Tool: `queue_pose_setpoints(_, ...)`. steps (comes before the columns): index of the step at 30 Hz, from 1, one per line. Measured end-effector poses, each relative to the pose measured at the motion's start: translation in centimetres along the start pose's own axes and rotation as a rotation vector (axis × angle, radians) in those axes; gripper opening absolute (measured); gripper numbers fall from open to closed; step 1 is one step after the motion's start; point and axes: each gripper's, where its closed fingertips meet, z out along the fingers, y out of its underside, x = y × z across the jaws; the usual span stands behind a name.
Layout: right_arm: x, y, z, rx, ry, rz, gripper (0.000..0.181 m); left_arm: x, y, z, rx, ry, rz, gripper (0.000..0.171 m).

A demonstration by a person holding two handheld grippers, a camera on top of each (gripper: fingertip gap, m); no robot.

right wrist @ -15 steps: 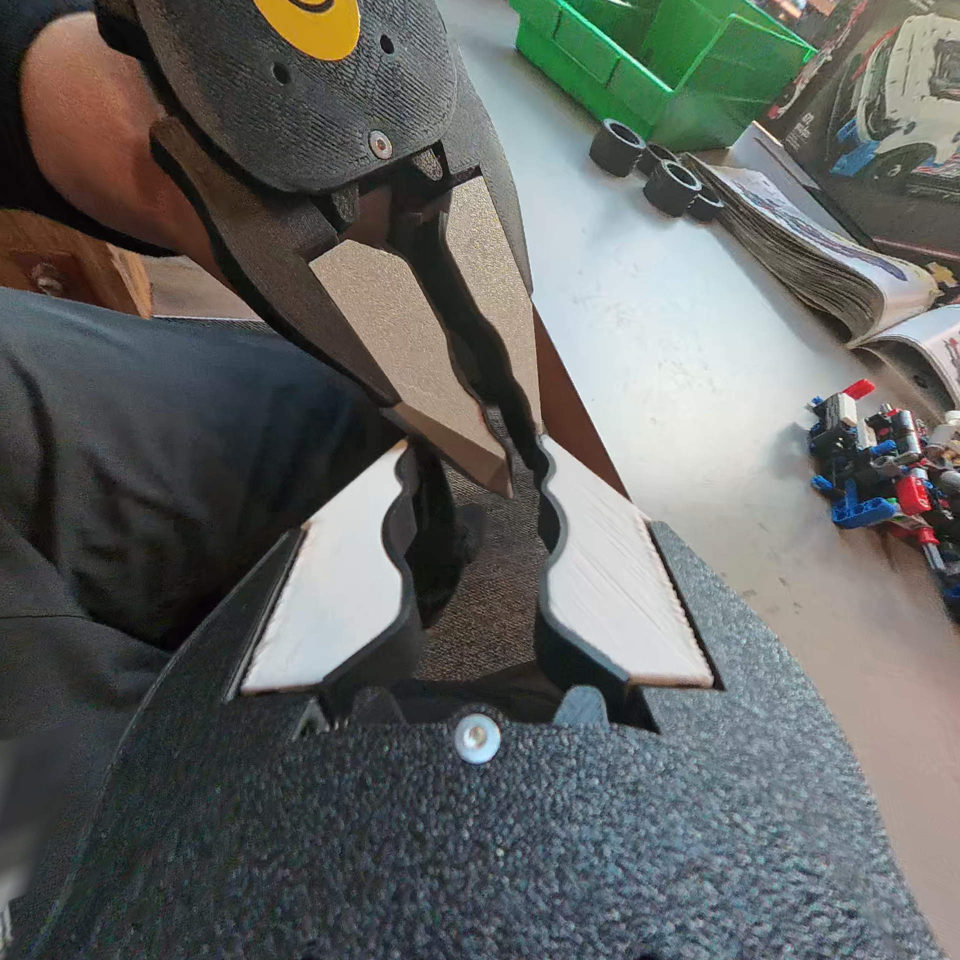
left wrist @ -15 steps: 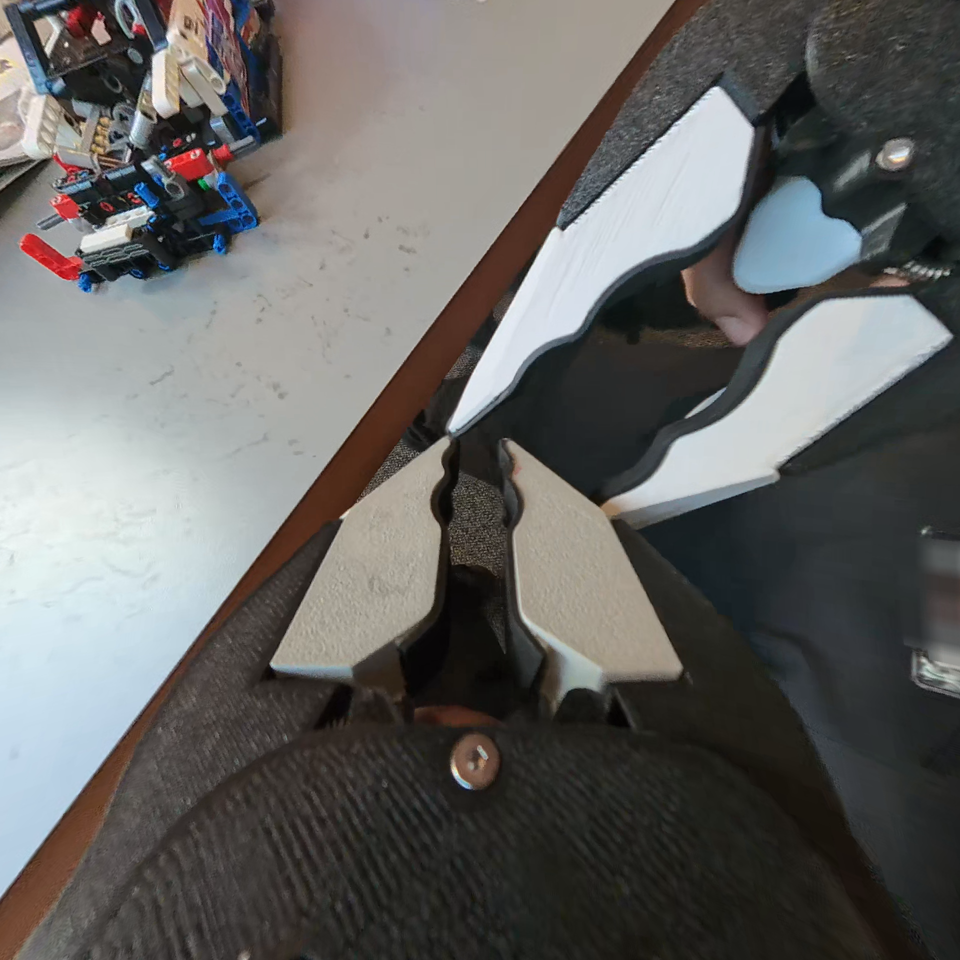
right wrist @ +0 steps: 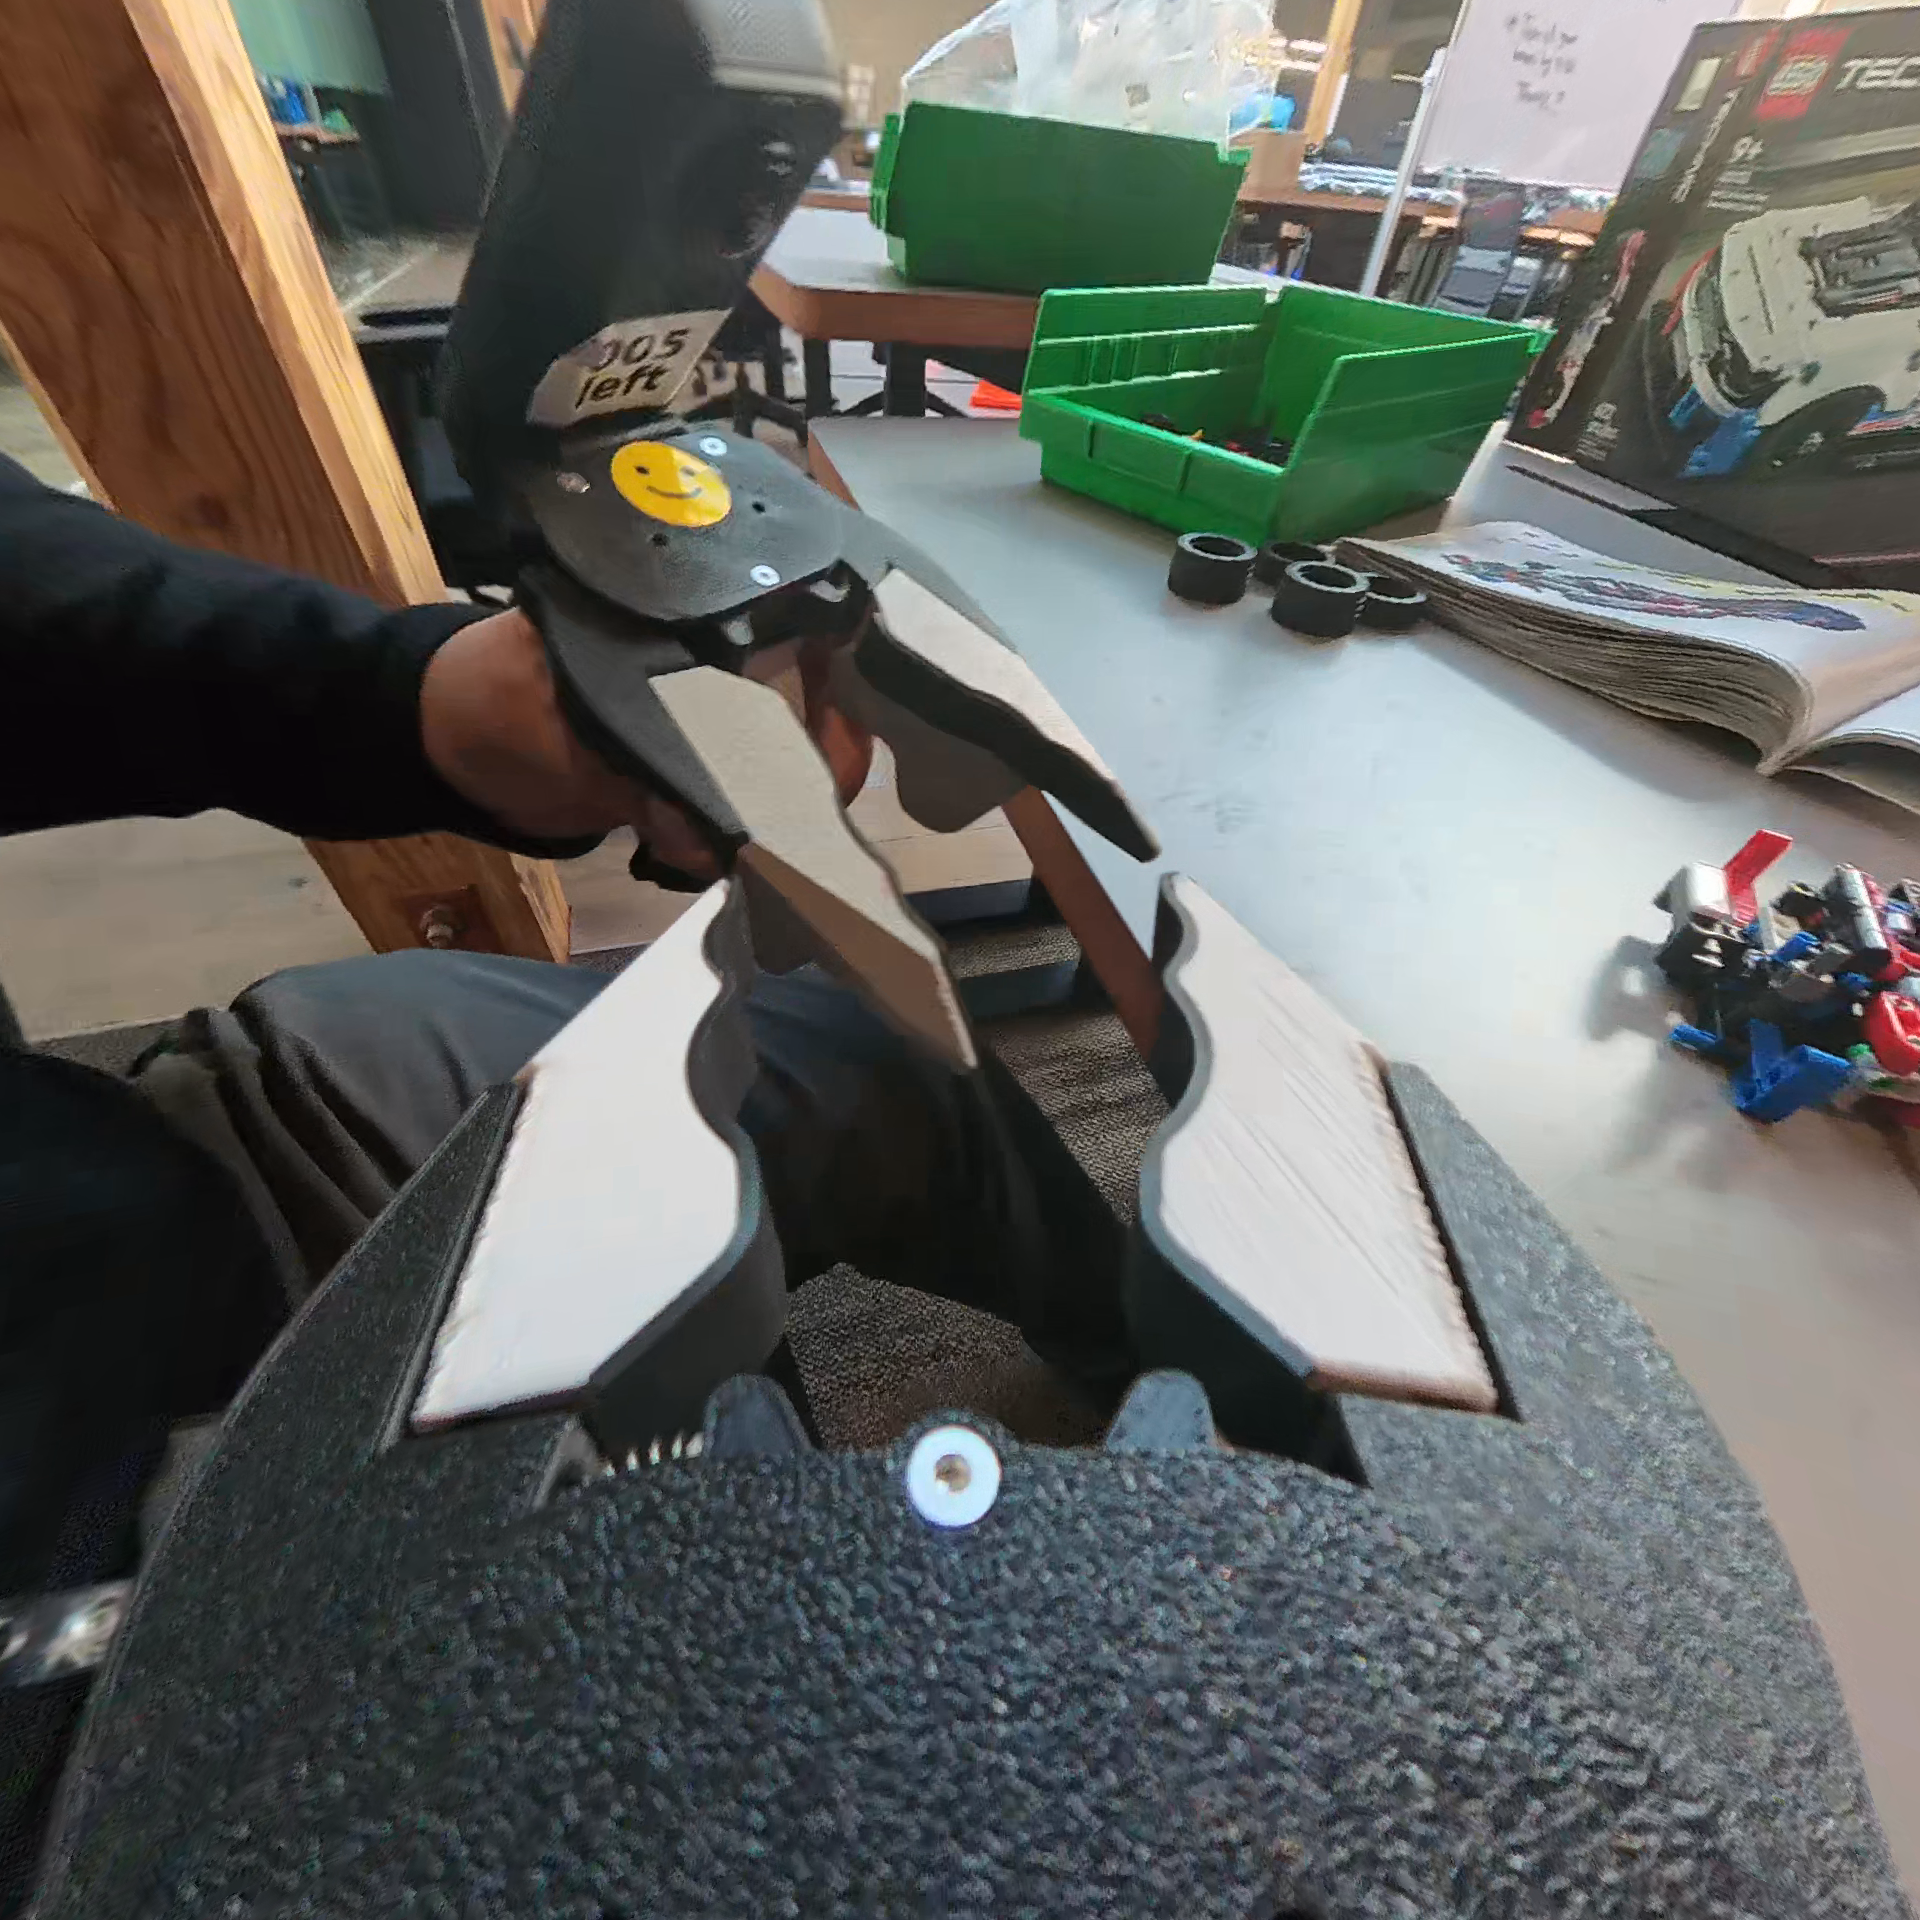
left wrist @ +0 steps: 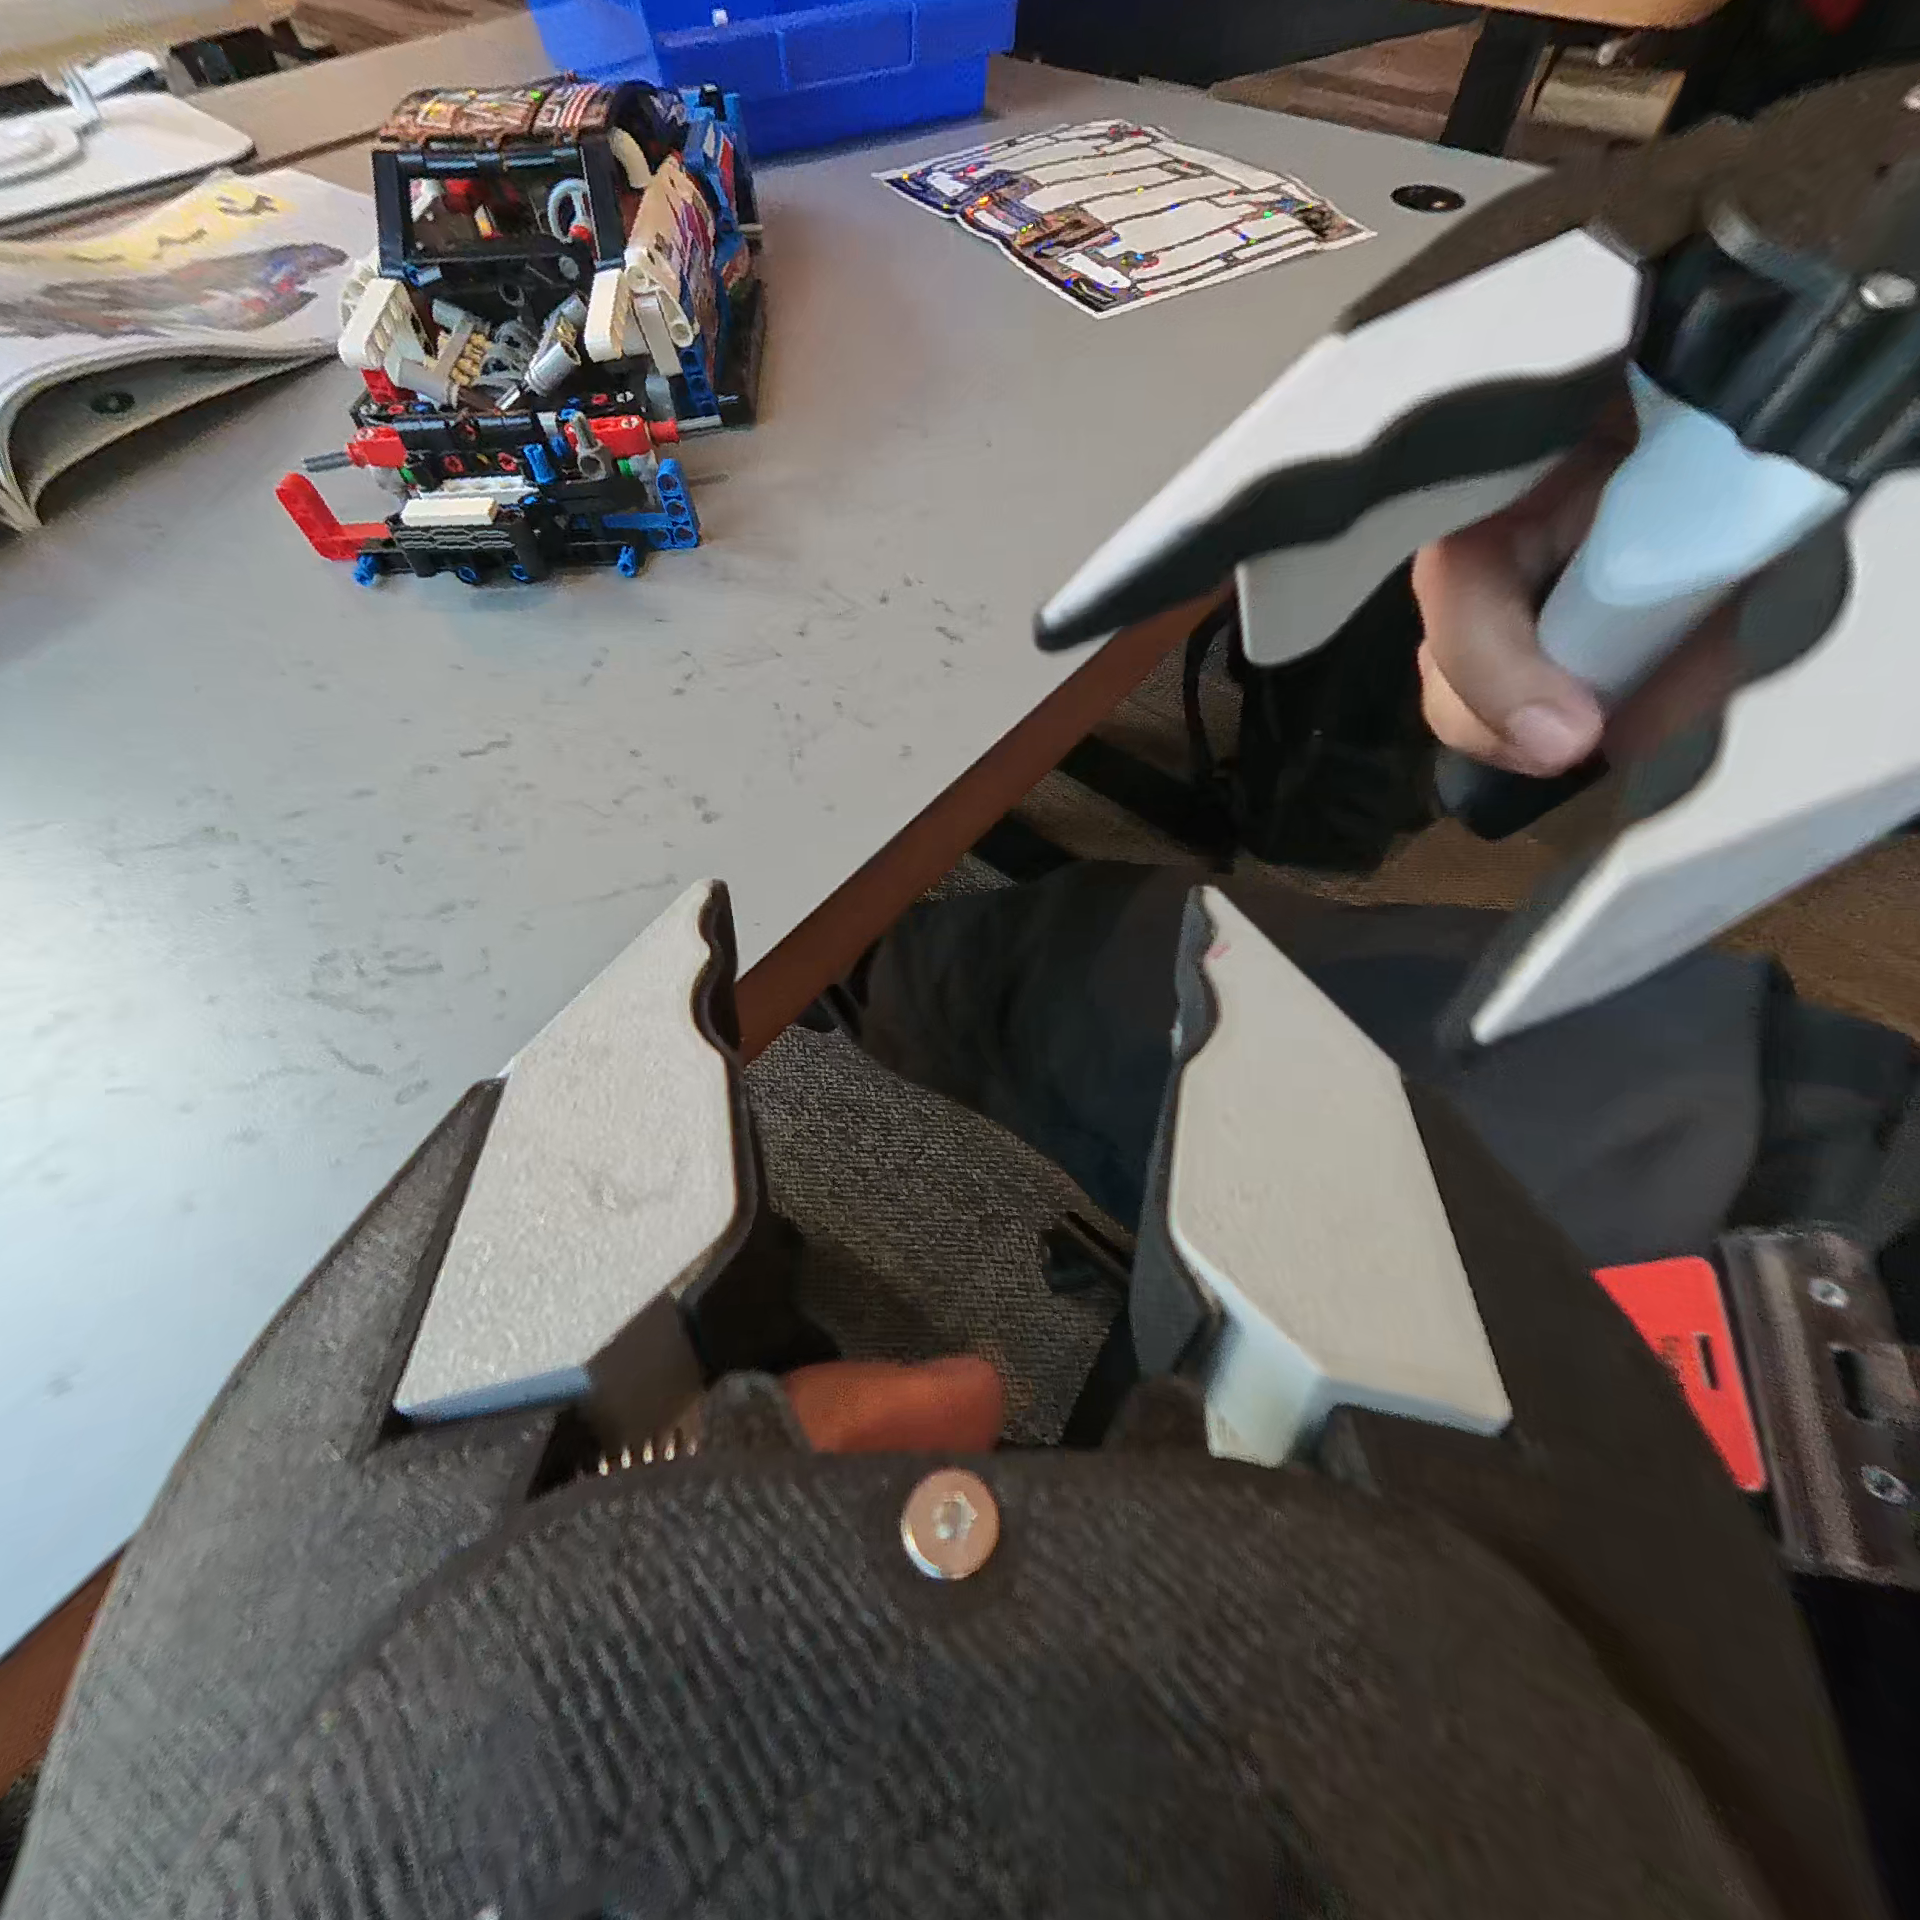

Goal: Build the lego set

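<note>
Blue, black, red and white bricks make up the half-built lego car (left wrist: 540, 343), which I see standing on the grey table (left wrist: 312, 831) well away from both claws, its red lever piece at the near corner. In my right wrist view only its front end (right wrist: 1808, 977) shows, at the right edge.

My left gripper (left wrist: 956, 935) hangs off the table's brown edge, over the person's dark trousers and the carpet, jaws spread wide with nothing between them. My right gripper (right wrist: 945, 925) is also spread wide and empty, held above the lap just off the table corner. Each shows in the other's camera: the right one (left wrist: 1278, 821) at the upper right of the left view, with fingers (left wrist: 1496, 665) wrapped round its pale handle; the left one (right wrist: 1060, 956) in the right view, a yellow smiley sticker (right wrist: 670, 483) on its black body.

Farther out, an open instruction booklet (left wrist: 135, 301) lies left of the car, a sticker sheet (left wrist: 1122, 208) to its right, and a blue bin (left wrist: 821, 62) behind. From the right I also see four black tyres (right wrist: 1288, 582), a green bin (right wrist: 1278, 416), and the set's box (right wrist: 1766, 291).
</note>
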Motion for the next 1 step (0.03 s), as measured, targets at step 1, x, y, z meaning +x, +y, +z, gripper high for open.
queue_pose_setpoints(1, 0.49, -0.15, -0.26, 0.014, 0.008, 0.008, 0.078, 0.09, -0.08, 0.0, 0.005, 0.001, 0.015, 0.082)
